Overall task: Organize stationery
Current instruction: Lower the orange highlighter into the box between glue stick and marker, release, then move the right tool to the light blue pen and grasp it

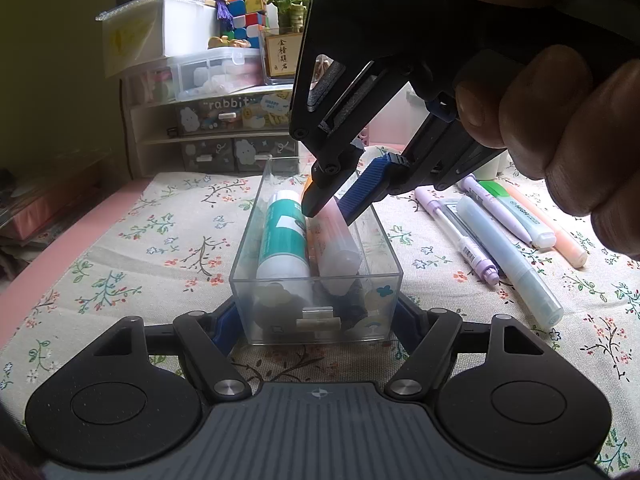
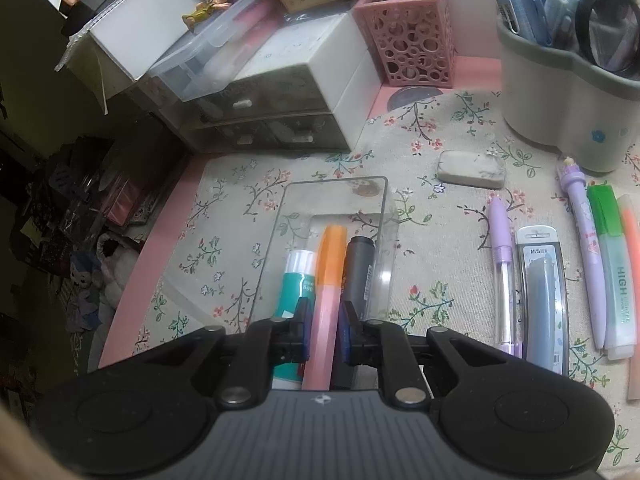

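A clear plastic box (image 1: pixel 376 240) stands on the floral cloth and holds a teal-and-white glue stick (image 1: pixel 282 236), a pink highlighter with an orange cap (image 1: pixel 336 240) and a dark grey marker (image 2: pixel 358 268). My left gripper (image 1: pixel 316 316) grips the box's near end, one finger on each side wall. My right gripper (image 1: pixel 332 204) reaches down into the box, jaws on either side of the pink highlighter (image 2: pixel 326 320) and narrowly around it. The box rim (image 2: pixel 384 200), the glue stick (image 2: pixel 296 280) and my right gripper (image 2: pixel 325 326) also show in the right wrist view.
Loose to the right lie a purple pen (image 2: pixel 502 264), a lead case (image 2: pixel 542 292), a purple character pen (image 2: pixel 586 256), a green highlighter (image 2: pixel 614 276) and an eraser (image 2: pixel 471 169). A drawer unit (image 2: pixel 280 112), pink pen holder (image 2: pixel 408 36) and grey pen cup (image 2: pixel 572 100) stand behind.
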`<state>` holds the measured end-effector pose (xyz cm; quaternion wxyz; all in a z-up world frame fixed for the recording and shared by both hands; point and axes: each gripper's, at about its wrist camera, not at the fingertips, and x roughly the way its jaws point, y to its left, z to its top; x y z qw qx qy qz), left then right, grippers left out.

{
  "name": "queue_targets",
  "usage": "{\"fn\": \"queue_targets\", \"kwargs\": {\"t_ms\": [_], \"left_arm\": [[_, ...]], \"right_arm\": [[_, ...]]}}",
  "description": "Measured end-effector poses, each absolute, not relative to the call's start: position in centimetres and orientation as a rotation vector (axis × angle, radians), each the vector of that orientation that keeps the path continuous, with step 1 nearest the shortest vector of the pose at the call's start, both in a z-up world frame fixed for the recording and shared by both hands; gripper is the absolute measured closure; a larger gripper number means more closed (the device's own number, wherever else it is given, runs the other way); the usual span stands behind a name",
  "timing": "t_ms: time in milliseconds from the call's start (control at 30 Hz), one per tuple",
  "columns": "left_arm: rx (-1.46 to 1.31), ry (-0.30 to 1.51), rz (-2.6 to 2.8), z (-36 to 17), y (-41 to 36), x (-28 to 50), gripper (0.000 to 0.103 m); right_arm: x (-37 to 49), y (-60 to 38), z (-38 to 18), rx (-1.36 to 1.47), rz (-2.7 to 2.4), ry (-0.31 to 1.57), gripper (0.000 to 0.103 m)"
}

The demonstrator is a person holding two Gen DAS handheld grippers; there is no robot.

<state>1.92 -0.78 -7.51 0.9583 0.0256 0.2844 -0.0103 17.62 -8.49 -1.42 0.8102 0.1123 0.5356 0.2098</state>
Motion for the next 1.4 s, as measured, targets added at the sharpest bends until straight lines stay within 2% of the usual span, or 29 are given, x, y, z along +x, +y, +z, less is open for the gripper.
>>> {"fn": "queue_targets", "kwargs": {"t_ms": [900, 1200, 1400], "left_arm": [[0.052, 0.577, -0.021, -7.5, -0.8, 2.0, 0.030], [0.052, 0.577, -0.021, -7.5, -0.8, 2.0, 0.030], [0.052, 0.577, -0.022, -7.5, -0.8, 2.0, 0.030]], "right_arm": [[17.2, -9.9, -0.5, 0.295, 0.504, 1.107, 0.094], [16.8, -15.9, 0.8, 0.392, 0.400, 1.024, 0.094], [16.1, -20.0, -0.2, 0.442, 0.294, 1.018, 0.094]]}}
